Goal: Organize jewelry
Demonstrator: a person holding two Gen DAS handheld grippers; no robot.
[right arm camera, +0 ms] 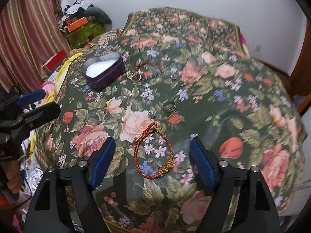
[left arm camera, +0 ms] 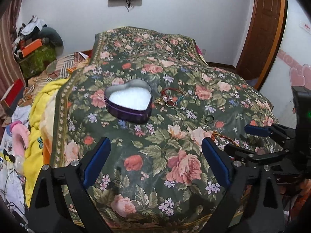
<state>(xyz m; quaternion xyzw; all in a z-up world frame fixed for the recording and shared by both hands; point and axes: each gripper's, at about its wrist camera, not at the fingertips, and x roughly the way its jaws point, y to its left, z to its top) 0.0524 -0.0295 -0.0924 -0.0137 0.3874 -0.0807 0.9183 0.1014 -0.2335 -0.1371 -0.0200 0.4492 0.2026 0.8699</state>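
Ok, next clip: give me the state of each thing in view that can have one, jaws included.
heart-shaped tin: lid off, white lining showing, no jewelry inside.
red and gold bracelet: flat on the bedspread, between the right jaws, not gripped.
dark ring: lying loose on the bedspread.
small jewelry pile: heaped beside the tin, outside it.
left gripper: jaws open, nothing between them.
right gripper: jaws open, straddling the bracelet.

A bed's floral quilt (left arm camera: 175,174) bears a heart-shaped tin (left arm camera: 128,102), a red braided bracelet (right arm camera: 153,155), rings (left arm camera: 210,118) and tangled trinkets (left arm camera: 169,100).

Light: soft, even | right view motion-blurred (left sharper) | edges bowed
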